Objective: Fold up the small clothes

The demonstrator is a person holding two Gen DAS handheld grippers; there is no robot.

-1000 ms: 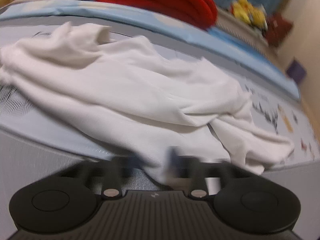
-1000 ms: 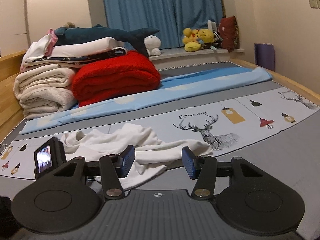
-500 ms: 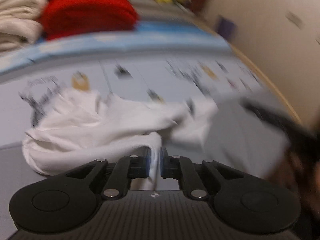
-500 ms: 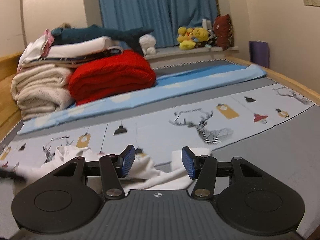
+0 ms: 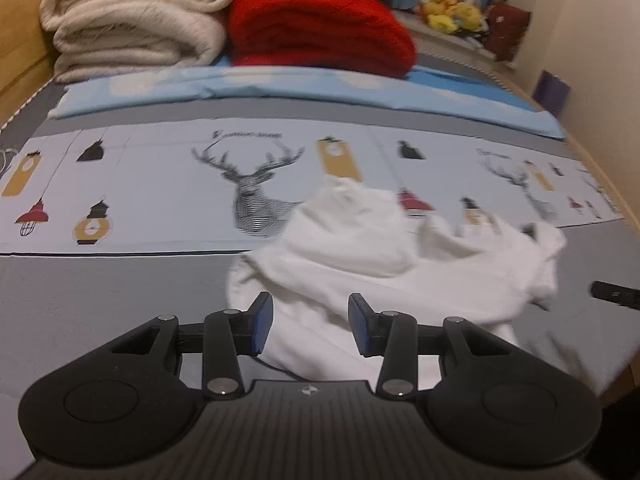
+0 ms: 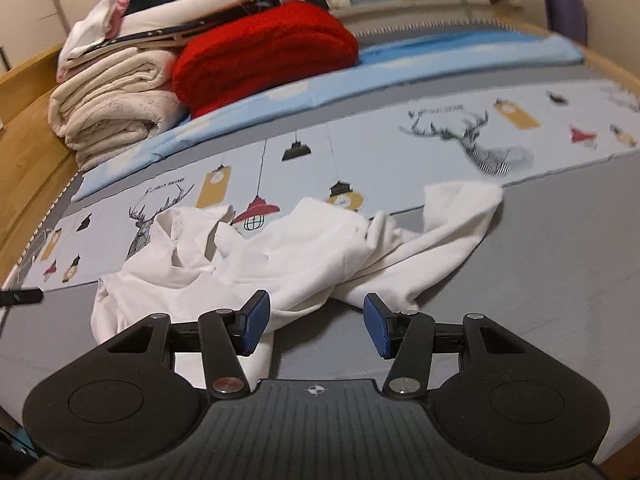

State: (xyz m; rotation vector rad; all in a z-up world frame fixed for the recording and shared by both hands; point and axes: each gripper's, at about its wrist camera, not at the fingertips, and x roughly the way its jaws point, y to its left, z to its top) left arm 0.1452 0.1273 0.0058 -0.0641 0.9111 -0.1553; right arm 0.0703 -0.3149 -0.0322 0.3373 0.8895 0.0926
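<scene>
Just one white garment (image 6: 280, 252) lies crumpled on the bed sheet (image 6: 540, 288), straight ahead of both grippers. Left gripper (image 5: 310, 326) has its jaws apart, empty, with cloth lying between and beyond its blue pads. Right gripper (image 6: 316, 326) is likewise spread wide, holding nothing. Farther ahead sit one red blanket (image 6: 264, 52), a stack of cream blankets (image 6: 112, 100), and yellow plush toys (image 5: 448, 10) near the wall.

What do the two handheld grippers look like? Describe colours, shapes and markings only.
The left gripper and right gripper match: matte black bodies with ribbed centre panels bearing a small white emblem, a round disc housing on each side, silver pivot screws on angular linkage arms, and flat rectangular blue textured finger pads. No cables or sleeves are visible.
</scene>
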